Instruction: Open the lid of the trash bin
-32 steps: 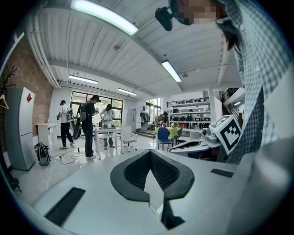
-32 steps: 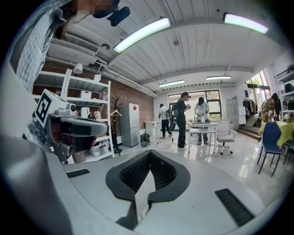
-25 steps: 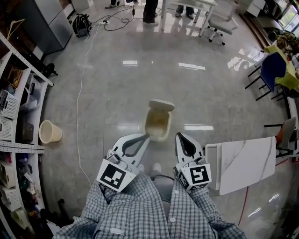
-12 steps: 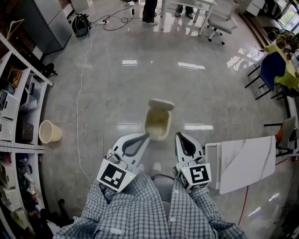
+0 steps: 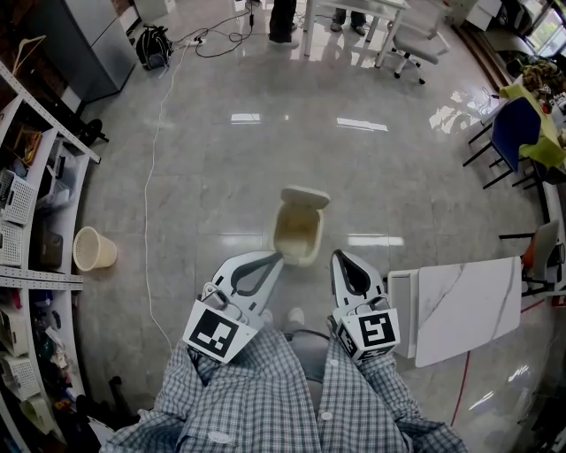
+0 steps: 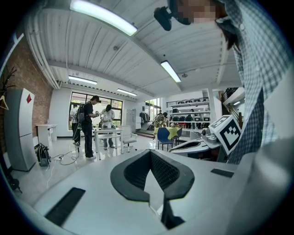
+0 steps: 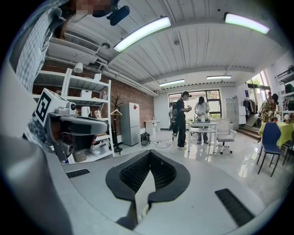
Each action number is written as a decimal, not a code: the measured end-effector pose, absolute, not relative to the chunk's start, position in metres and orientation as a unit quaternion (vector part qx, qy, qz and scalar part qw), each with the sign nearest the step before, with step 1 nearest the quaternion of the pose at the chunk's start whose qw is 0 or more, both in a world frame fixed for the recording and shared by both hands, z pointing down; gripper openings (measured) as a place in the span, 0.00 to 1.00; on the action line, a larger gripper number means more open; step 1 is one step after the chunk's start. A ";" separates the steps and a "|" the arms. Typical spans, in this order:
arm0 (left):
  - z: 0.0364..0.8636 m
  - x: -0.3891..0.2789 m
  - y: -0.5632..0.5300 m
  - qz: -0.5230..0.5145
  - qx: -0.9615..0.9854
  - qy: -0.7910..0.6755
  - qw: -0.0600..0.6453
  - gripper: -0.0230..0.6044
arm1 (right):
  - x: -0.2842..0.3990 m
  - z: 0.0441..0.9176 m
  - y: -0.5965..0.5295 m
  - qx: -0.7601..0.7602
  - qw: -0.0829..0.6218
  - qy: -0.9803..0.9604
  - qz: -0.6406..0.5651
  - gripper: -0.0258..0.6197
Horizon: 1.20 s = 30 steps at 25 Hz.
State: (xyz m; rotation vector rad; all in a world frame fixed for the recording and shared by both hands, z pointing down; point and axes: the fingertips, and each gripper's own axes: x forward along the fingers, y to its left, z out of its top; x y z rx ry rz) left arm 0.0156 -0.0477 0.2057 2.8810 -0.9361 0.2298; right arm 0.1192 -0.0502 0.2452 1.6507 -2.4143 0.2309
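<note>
In the head view a cream trash bin (image 5: 298,237) stands on the glossy floor just ahead of me, its lid (image 5: 305,198) tipped up at the far side and the inside showing. My left gripper (image 5: 276,258) is held low near my body, its tip just left of the bin's near edge and apart from it. To the bin's near right is my right gripper (image 5: 340,257). Both are shut with nothing in them. The left gripper view (image 6: 150,152) and right gripper view (image 7: 150,152) look level across the room; the bin is not in them.
Shelving (image 5: 35,221) lines the left side, with a small cream basket (image 5: 94,249) and a white cable (image 5: 150,212) on the floor beside it. A white table (image 5: 464,310) stands close at my right. A blue chair (image 5: 517,133), an office chair (image 5: 420,44) and people (image 5: 285,19) are farther off.
</note>
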 end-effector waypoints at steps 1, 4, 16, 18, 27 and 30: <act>0.205 0.016 -0.047 0.076 0.947 -0.308 0.051 0.04 | 0.120 0.245 -0.050 0.560 0.104 -0.818 0.079 0.07; 0.205 0.016 -0.046 0.076 0.947 -0.308 0.051 0.04 | 0.120 0.246 -0.049 0.560 0.105 -0.818 0.081 0.07; 0.206 0.018 -0.046 0.078 0.947 -0.308 0.049 0.04 | 0.120 0.248 -0.048 0.557 0.108 -0.819 0.083 0.07; 0.206 0.019 -0.046 0.079 0.947 -0.308 0.050 0.04 | 0.122 0.248 -0.048 0.558 0.108 -0.818 0.084 0.07; 0.206 0.018 -0.045 0.078 0.947 -0.308 0.048 0.04 | 0.114 0.250 -0.048 0.550 0.109 -0.824 0.084 0.07; 0.206 0.017 -0.044 0.080 0.947 -0.308 0.048 0.04 | 0.113 0.250 -0.048 0.548 0.108 -0.825 0.085 0.07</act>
